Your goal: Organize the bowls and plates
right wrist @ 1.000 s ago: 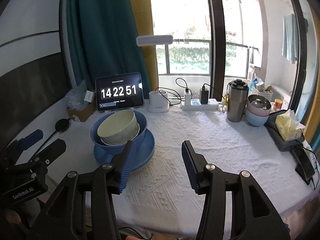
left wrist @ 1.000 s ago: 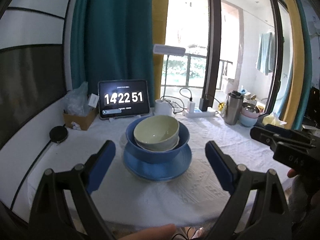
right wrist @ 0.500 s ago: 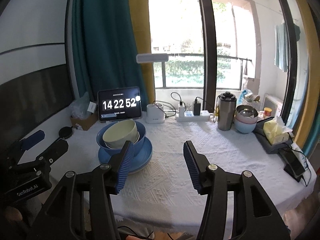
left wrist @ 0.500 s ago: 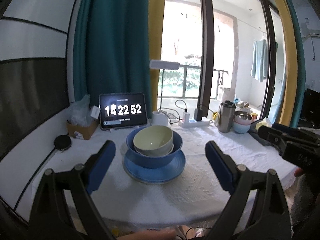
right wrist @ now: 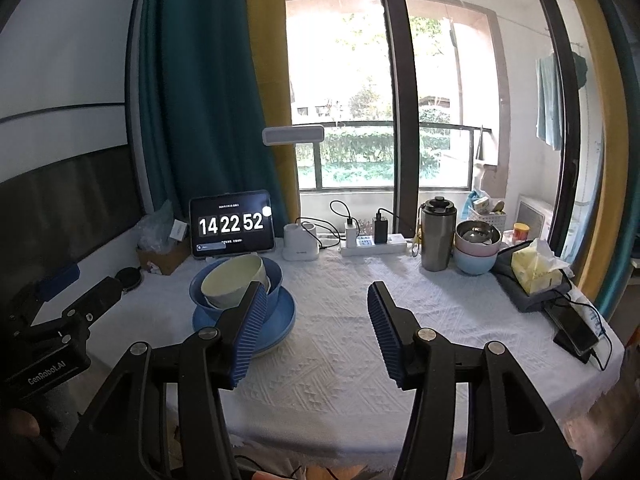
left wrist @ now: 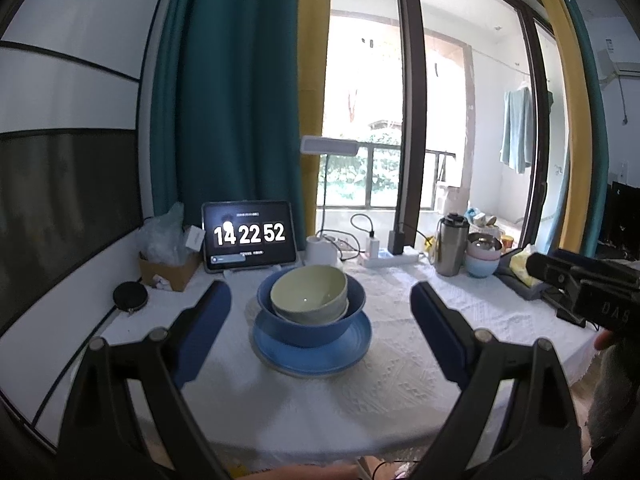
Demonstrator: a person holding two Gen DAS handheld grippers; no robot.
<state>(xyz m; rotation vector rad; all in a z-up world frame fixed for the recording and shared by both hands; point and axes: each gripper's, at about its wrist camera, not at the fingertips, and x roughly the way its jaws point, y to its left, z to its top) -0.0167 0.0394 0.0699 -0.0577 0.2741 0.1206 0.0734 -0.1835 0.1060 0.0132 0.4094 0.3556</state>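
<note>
On the white tablecloth stands one stack: a blue plate, a deep blue bowl on it, and a pale green bowl nested in a second pale bowl inside. My left gripper faces the stack from the near side. It is open wide, with both pads short of the stack and nothing between them. In the right wrist view the stack's plate lies left of my right gripper, which is open and empty over bare cloth. The left gripper shows at that view's left edge.
Along the back stand a tablet clock, a cardboard box, a lamp base, a power strip, a steel tumbler and stacked pastel bowls. A tissue pack and a phone lie right.
Both grippers have drawn back from the stack and risen a little, so the bowls look smaller and farther. The stack has not moved. The right jaws stand slightly wider.
</note>
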